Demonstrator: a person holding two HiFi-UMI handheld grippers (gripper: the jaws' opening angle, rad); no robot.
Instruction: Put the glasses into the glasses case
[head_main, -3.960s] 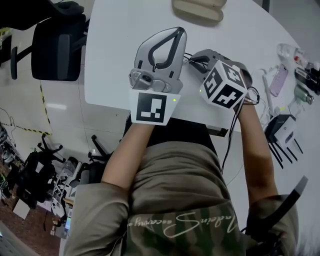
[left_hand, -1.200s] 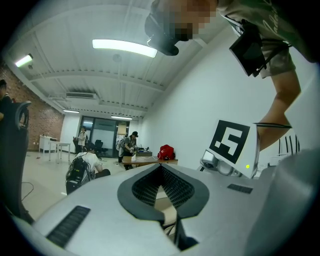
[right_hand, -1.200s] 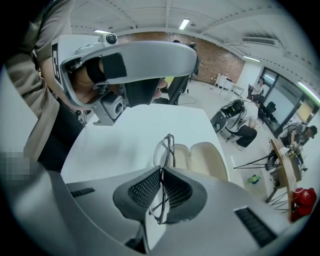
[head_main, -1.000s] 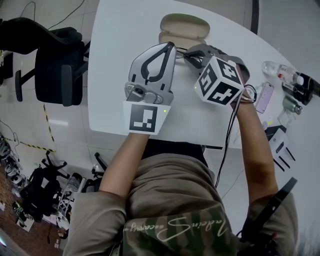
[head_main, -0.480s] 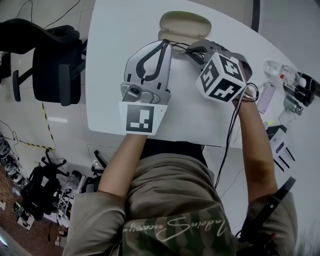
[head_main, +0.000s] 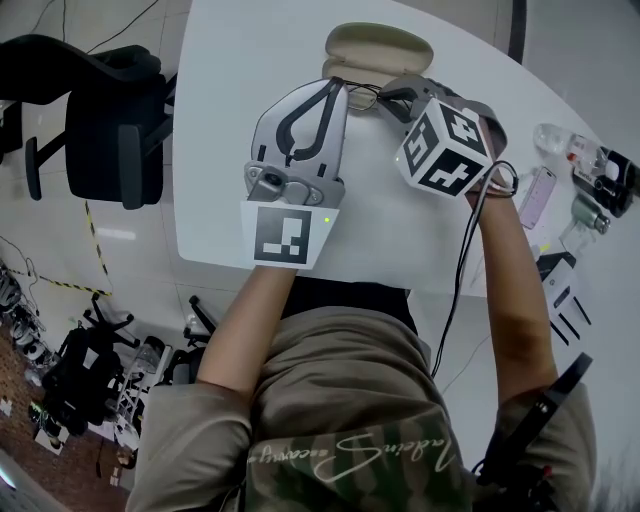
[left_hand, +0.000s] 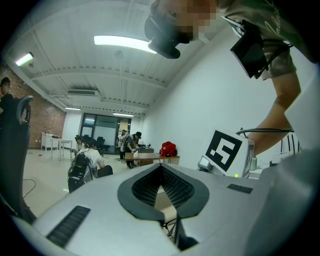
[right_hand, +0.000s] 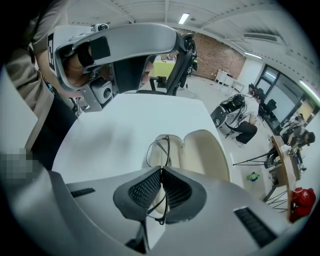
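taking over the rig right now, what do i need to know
Right gripper: shut on the glasses, gripping the frame.
Left gripper: jaws together, nothing clearly clamped, close beside the right one.
Glasses case: open on the white table, directly ahead of the glasses.
Done: glasses are lifted and brought up to the case.
Left: lay them in, release, then probably shut the lid.

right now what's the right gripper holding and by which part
The glasses, pinched by the right gripper at the frame's middle, near the bridge.
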